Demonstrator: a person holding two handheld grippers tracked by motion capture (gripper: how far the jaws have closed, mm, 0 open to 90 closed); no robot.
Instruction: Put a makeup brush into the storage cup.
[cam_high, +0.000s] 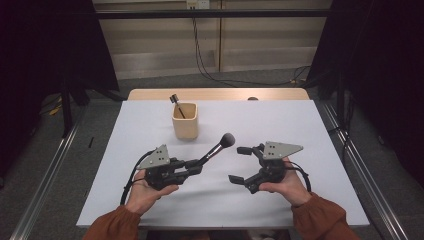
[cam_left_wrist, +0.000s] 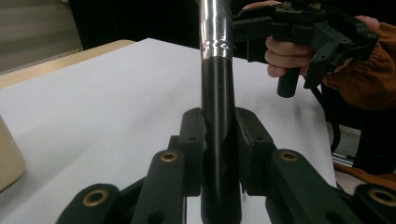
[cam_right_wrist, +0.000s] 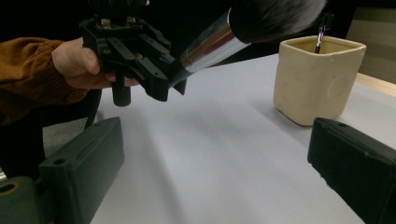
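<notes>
A makeup brush (cam_high: 216, 149) with a black handle, silver ferrule and dark fluffy head slants up to the right above the white table (cam_high: 280, 125). My left gripper (cam_high: 197, 166) is shut on the handle (cam_left_wrist: 217, 116), which stands between its two pads. The bristle head (cam_right_wrist: 275, 16) hangs near a beige cup (cam_high: 185, 121). A thin black stick (cam_high: 176, 102) leans in that cup. My right gripper (cam_high: 236, 164) is open with nothing between its jaws, facing left toward the brush, the left gripper (cam_right_wrist: 173, 77) and the cup (cam_right_wrist: 317, 79).
A wooden strip (cam_high: 215, 94) runs along the table's far edge. Cables (cam_high: 210, 70) trail on the floor behind it. Metal rails (cam_high: 45, 170) flank the table on both sides. Dark curtains stand at the left and right.
</notes>
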